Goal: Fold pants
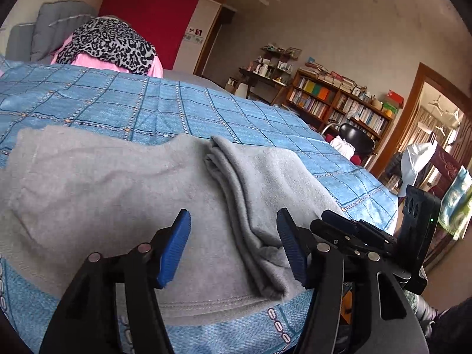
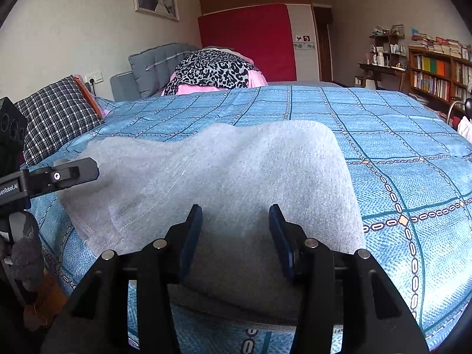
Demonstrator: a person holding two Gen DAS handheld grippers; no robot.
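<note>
Grey fleece pants point(image 1: 112, 194) lie folded on the blue checked bedspread point(image 1: 188, 109), with a bunched stack of folds point(image 1: 250, 206) running toward the near edge. My left gripper point(image 1: 233, 244) is open and empty, its blue pads just above the near part of the pants. In the right wrist view the pants point(image 2: 236, 171) lie as a grey mound on the bedspread point(image 2: 398, 153). My right gripper point(image 2: 236, 236) is open and empty over their near end. The right gripper also shows at the right edge of the left wrist view.
A leopard-print cloth on pink bedding point(image 2: 215, 70) lies at the bed's head, with a checked pillow point(image 2: 56, 118) at left. Bookshelves point(image 1: 339, 103), a black chair point(image 1: 354, 138) and a doorway point(image 1: 436, 124) stand right of the bed.
</note>
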